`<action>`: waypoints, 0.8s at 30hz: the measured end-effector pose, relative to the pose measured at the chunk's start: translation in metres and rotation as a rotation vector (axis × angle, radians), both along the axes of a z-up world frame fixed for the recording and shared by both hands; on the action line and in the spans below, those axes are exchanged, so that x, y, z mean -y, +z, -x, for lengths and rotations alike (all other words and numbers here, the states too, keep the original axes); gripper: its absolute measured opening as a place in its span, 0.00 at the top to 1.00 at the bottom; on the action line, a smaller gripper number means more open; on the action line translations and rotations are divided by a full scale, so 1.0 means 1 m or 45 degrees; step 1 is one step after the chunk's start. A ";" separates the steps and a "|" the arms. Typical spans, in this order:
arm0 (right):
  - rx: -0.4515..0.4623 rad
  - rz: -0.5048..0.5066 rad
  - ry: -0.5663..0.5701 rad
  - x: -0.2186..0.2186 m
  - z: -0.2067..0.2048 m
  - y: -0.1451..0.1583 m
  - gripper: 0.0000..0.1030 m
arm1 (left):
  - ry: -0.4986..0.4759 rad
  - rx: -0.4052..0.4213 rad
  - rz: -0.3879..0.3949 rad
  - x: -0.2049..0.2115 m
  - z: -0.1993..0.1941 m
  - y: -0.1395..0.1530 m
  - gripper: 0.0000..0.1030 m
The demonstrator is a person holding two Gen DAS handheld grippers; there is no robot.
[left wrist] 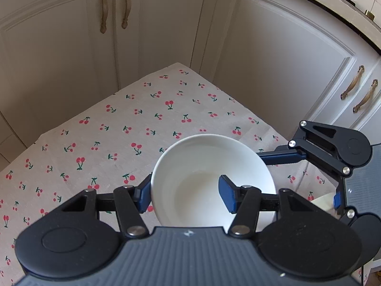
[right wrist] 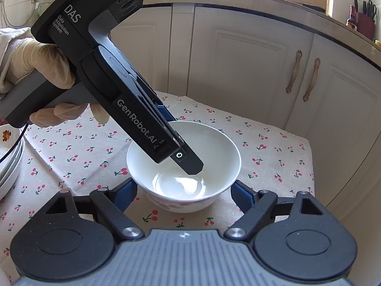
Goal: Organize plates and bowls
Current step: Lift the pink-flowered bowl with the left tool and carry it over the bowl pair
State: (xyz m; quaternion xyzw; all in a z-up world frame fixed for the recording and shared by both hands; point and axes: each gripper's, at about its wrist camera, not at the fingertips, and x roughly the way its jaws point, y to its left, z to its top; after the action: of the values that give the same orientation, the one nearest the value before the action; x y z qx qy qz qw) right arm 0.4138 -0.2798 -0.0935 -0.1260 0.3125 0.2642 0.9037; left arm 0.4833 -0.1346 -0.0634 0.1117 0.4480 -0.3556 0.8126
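Note:
A white bowl [left wrist: 204,166] with a red flower print low on its outside [right wrist: 183,147] stands on the cherry-print tablecloth [right wrist: 71,152]. My left gripper [left wrist: 185,195] is shut on the bowl's wall, one blue pad outside the rim and the other inside. In the right wrist view the left gripper [right wrist: 188,159] slants down from the upper left, held by a gloved hand [right wrist: 47,59]. My right gripper [right wrist: 184,190] is open, with a finger on each side of the bowl's lower part. I cannot tell whether its pads touch the bowl. The right gripper [left wrist: 297,177] reaches in from the right.
A stack of plates [right wrist: 9,162] with a flower print sits at the table's left edge. Cream cabinet doors [right wrist: 238,71] with bronze handles close in behind and beside the table. The tablecloth [left wrist: 95,147] to the bowl's left is bare.

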 end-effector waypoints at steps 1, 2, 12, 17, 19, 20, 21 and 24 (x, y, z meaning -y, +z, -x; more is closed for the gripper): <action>-0.003 0.000 -0.002 0.000 0.002 0.001 0.14 | -0.004 0.002 -0.001 0.000 0.001 0.001 0.45; -0.001 0.004 -0.001 0.000 0.004 0.003 0.14 | -0.006 0.003 -0.001 0.000 0.004 0.002 0.45; -0.008 0.040 -0.010 -0.005 0.032 0.024 0.14 | -0.003 0.000 0.040 -0.008 0.030 0.026 0.46; -0.025 0.027 -0.024 -0.008 0.054 0.035 0.14 | -0.018 0.012 0.043 -0.013 0.054 0.041 0.46; -0.035 0.020 -0.030 -0.010 0.063 0.039 0.14 | -0.022 0.027 0.033 -0.015 0.067 0.046 0.46; -0.040 0.021 -0.032 -0.012 0.067 0.041 0.14 | -0.023 0.031 0.032 -0.016 0.073 0.049 0.46; -0.046 0.024 -0.035 -0.013 0.072 0.043 0.14 | -0.020 0.032 0.038 -0.018 0.079 0.052 0.46; -0.049 0.031 -0.047 -0.020 0.090 0.050 0.14 | -0.024 0.056 0.038 -0.022 0.099 0.061 0.46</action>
State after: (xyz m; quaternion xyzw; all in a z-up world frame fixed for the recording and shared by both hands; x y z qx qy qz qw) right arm 0.3241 -0.2602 -0.0432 -0.1261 0.3353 0.2461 0.9006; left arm 0.3845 -0.1123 -0.0026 0.1114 0.4234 -0.3674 0.8205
